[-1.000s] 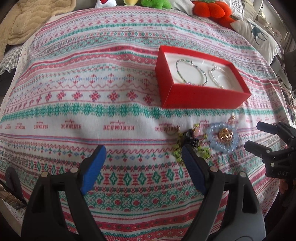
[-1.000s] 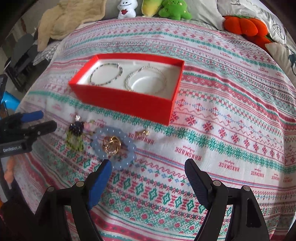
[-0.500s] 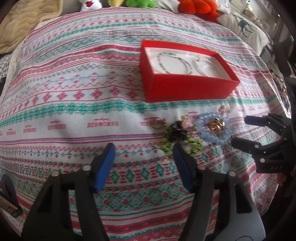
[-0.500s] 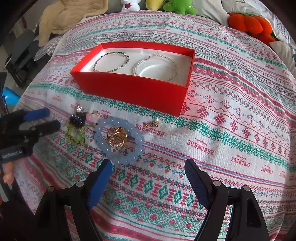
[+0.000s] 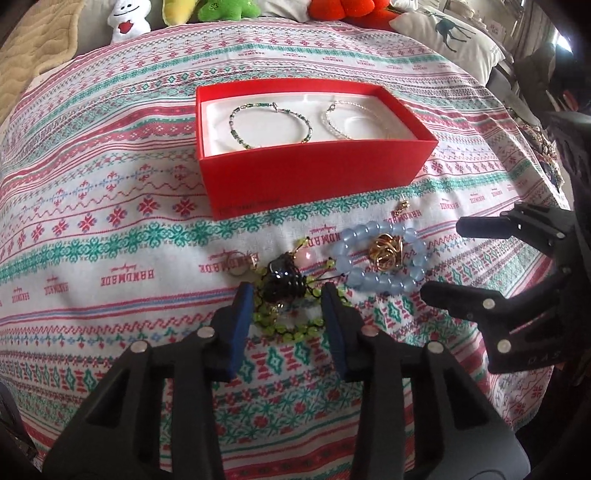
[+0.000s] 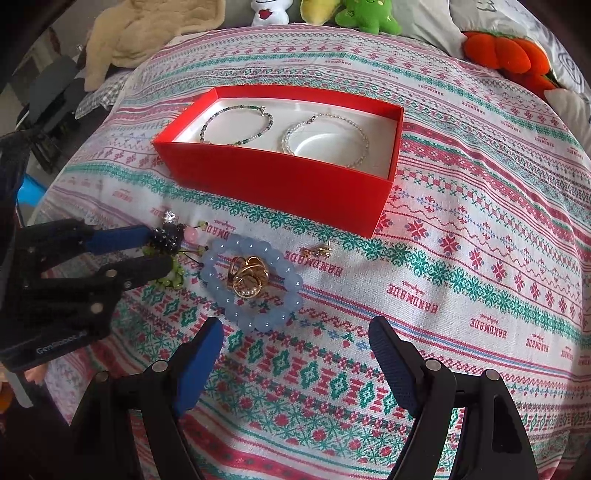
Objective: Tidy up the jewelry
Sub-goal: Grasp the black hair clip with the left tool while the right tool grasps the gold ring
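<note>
A green bead bracelet [image 5: 291,325] with a black bead cluster [image 5: 284,280] lies on the patterned cloth. My left gripper [image 5: 288,295] straddles it, and its jaws are closing with the bracelet between them; the pads are not pressing on it. To its right lie a pale blue bead bracelet [image 5: 369,284], a gold ring [image 5: 386,251] inside it, and a small gold earring [image 5: 402,208]. My right gripper [image 6: 295,328] stands open just in front of the blue bracelet [image 6: 273,317], with nothing between its fingers. The red box [image 6: 273,177] behind holds two thin bracelets.
A small ring [image 5: 238,264] lies left of the black cluster. Plush toys [image 6: 369,14] and an orange cushion [image 6: 506,51] line the far edge of the cloth. A beige blanket [image 6: 147,33] lies at the far left.
My left gripper has moved in over the green bracelet and its jaws have narrowed around it. The right gripper has hardly moved and stays equally wide.
</note>
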{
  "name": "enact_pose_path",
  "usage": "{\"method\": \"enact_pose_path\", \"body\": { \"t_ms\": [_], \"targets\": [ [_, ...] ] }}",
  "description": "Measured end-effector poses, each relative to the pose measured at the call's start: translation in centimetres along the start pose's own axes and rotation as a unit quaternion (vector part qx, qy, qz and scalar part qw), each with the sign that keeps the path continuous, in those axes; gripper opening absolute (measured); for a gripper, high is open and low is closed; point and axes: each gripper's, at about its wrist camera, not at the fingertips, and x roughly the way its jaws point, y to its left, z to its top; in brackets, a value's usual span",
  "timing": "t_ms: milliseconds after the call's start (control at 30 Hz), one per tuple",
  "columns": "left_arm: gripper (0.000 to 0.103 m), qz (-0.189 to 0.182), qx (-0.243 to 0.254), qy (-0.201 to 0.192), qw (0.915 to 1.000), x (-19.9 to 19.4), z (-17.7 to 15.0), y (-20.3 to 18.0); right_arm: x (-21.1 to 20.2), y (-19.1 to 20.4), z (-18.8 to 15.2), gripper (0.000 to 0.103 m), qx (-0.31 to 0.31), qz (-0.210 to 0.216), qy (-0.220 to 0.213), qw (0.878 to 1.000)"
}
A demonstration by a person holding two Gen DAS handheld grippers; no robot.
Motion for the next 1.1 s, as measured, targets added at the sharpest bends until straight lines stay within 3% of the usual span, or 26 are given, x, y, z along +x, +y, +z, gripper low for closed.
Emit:
{"method": "enact_pose_path", "body": {
  "t_ms": [67,400,800,967,1100],
  "targets": [
    [0.026,0.005,0.000,0.000,1.0000,0.4,0.2,-0.1,-0.1,0.0,0.0,0.082,0.000,0.000,-0.002,1.000],
    [0.024,0.017,0.003,-0.020,0.9996,-0.6,0.5,0.0,-0.9,0.3,0.4,0.080,0.001,0.009,-0.024,1.000],
    [0.024,0.016,-0.015,-0.021,0.9995,-1.9,-0.6,1.9,0.9,2.6,2.3,0.047,-0.012,0.041,-0.015,0.999],
    [0.024,0.017,-0.020,-0.021,0.9994,-2.1,-0.9,2.3,2.1,1.6,3.4,0.022,0.026,0.066,0.003,0.997],
    [0.024,0.017,-0.024,-0.023,0.9993,-2.4,-1.1,2.4,2.3,0.4,3.9,0.016,0.064,0.095,0.011,0.993]
  ]
}}
